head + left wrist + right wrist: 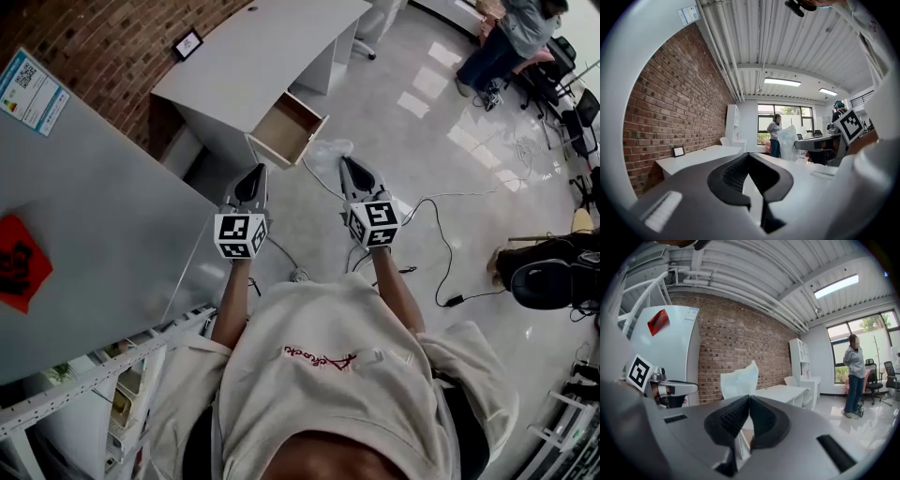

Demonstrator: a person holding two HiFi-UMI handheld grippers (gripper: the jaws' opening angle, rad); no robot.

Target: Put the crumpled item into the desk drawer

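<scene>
Cream sweatshirt cloth fills the bottom of my head view, and both arms reach out from it over the pale floor (422, 169). On the left, the left gripper (749, 155) has its dark ribbed jaws pressed tip to tip with nothing between them. It points level, just past the edge of the big grey cabinet (94, 216) with the red sticker (19, 262) on it.

On the right, the right gripper (749, 398) is clamped tight on the crumpled item (740, 378). That is a thin, pale, wrinkled sheet, pinched at its lower edge and standing up above the jaw tips. From the head camera I see it bunched at the nose of that gripper, in the air over the floor. It is near the drawer (286, 127) but outside it, off the drawer's front corner.

The drawer is pulled well out of the white desk (253, 52), and its light wooden inside is bare as far as I can see. The two grippers sit side by side, apart from each other, and both noses aim toward that drawer.

A small picture frame (187, 44) stands at the back of the desk against the brick wall (103, 47). A thin cable (441, 244) snakes across the floor to the right. Far off, by the chairs and windows, a person (511, 42) stands well away from the desk.
</scene>
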